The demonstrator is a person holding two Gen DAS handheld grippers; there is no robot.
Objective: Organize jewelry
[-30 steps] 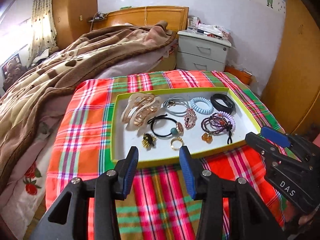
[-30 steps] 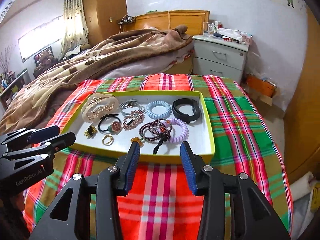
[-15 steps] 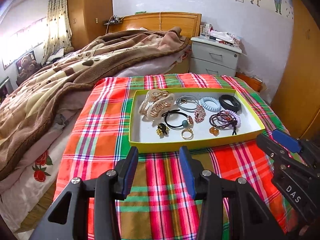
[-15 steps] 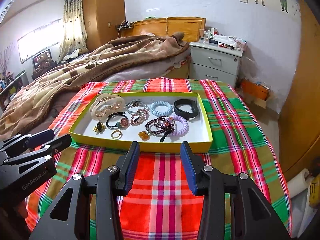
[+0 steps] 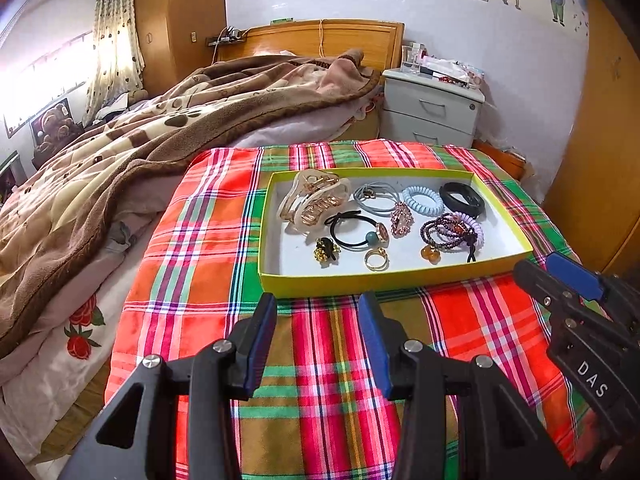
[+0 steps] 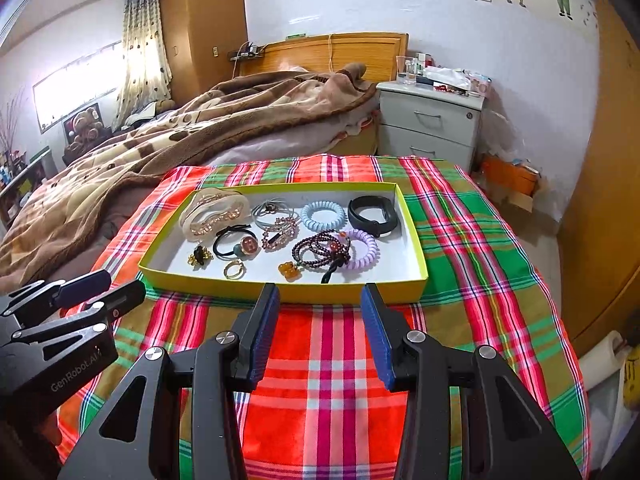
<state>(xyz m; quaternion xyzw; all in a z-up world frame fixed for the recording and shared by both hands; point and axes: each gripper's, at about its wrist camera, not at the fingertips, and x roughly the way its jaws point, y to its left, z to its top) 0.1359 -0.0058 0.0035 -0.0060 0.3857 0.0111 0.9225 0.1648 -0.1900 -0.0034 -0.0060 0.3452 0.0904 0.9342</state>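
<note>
A shallow tray lies on the cloth-covered bench. In the tray, a large hair claw sits at the far left, a wristband at the far right, and a coiled hair tie between them along the back. A ring lies near the front wall, with a beaded bracelet to its right. Behind the bench stand a bed on the left and a nightstand on the right. Both hand-held grippers, left and right, hover before the tray, side by side.
</note>
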